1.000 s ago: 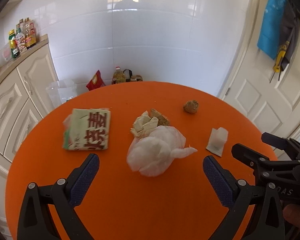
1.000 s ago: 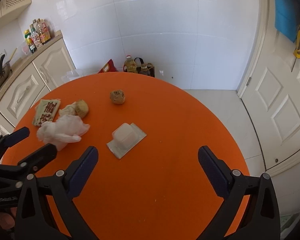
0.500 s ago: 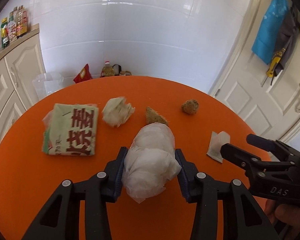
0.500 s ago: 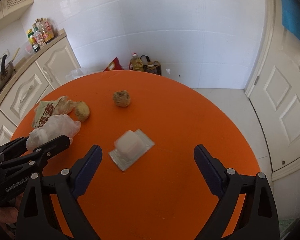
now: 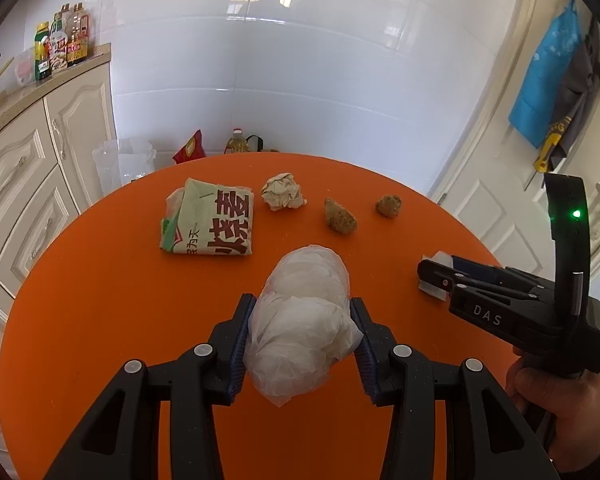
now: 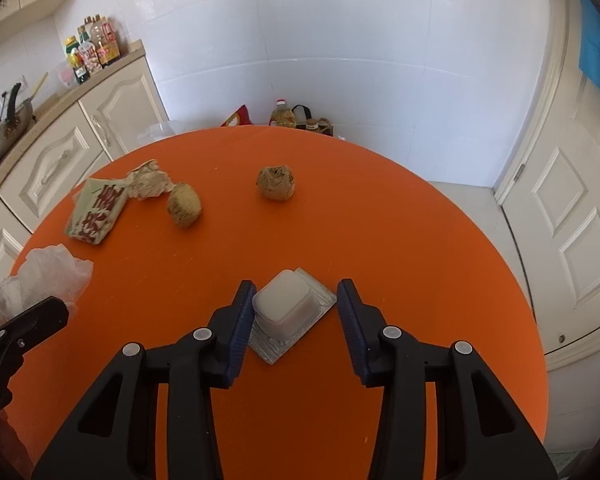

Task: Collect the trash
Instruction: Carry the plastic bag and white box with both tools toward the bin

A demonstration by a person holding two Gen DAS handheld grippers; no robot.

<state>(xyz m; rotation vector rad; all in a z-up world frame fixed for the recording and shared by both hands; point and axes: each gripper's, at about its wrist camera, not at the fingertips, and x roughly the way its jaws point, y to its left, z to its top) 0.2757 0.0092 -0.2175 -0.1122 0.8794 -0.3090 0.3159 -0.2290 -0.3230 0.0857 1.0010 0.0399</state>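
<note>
My left gripper (image 5: 300, 312) is shut on a white plastic bag (image 5: 304, 320) and holds it over the orange round table (image 5: 100, 300). My right gripper (image 6: 296, 296) stands around a small clear plastic cup on a foil lid (image 6: 286, 306); its jaws are narrowed, the left pad touches the cup, and a gap shows on the right side. A green printed packet (image 5: 212, 224), a crumpled paper ball (image 5: 282, 197) and two brown food lumps (image 5: 340, 216) (image 5: 389, 205) lie farther back on the table.
Cream cabinets (image 5: 28, 168) with bottles (image 5: 60, 48) on top stand at the left. A clear bin (image 5: 122, 162) and floor items (image 5: 240, 145) sit behind the table by the tiled wall. A white door (image 6: 572, 216) is at the right.
My left gripper closed on the white bag and lifted it. My right gripper moved forward over the plastic cup and its jaws narrowed around it.
</note>
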